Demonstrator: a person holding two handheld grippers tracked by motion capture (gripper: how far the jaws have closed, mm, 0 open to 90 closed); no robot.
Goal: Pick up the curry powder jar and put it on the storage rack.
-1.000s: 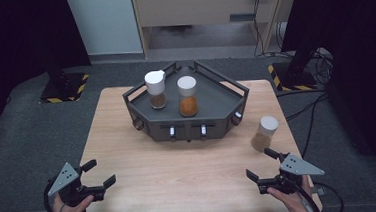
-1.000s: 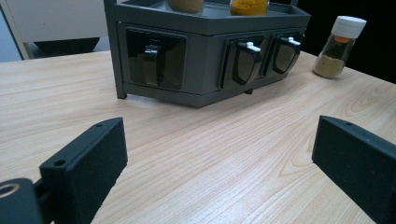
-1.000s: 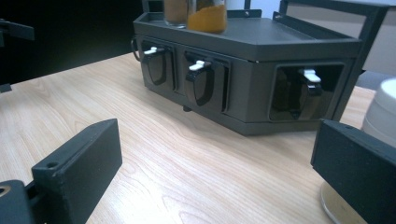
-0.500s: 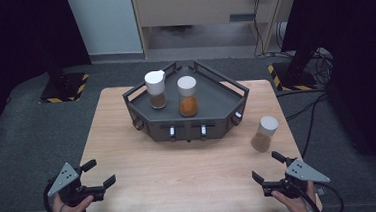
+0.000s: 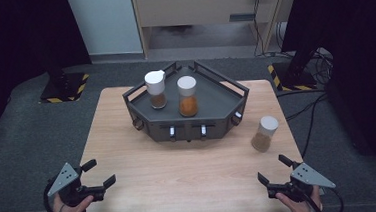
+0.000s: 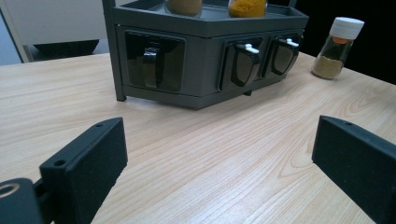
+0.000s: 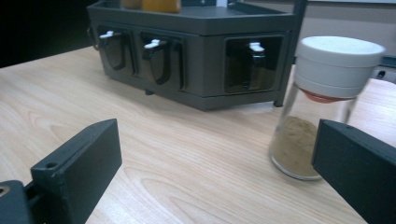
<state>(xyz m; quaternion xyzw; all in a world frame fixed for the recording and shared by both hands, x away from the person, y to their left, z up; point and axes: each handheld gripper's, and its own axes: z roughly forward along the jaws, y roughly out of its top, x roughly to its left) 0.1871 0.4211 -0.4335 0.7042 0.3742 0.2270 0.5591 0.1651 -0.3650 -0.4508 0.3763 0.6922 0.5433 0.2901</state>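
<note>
Spice jar (image 5: 265, 133) is standing alone on the desk (image 5: 180, 171) just right of the rack (image 5: 188, 106), ahead of the right gripper (image 5: 276, 174), whose spread fingers (image 7: 74, 172) are risking toppling it if approaching off-centre.

The table (image 5: 190, 161) is evenly lit from above, while the surroundings are left dark, almost black at both sides of the high view. Only soft, short shadows are cast under the rack (image 5: 186, 106). A mild sheen is seen on the wood in both gripper views. There the near jaws are slightly blurred, and the jar (image 7: 322, 107) is rendered soft and stretched toward the edge.
</note>
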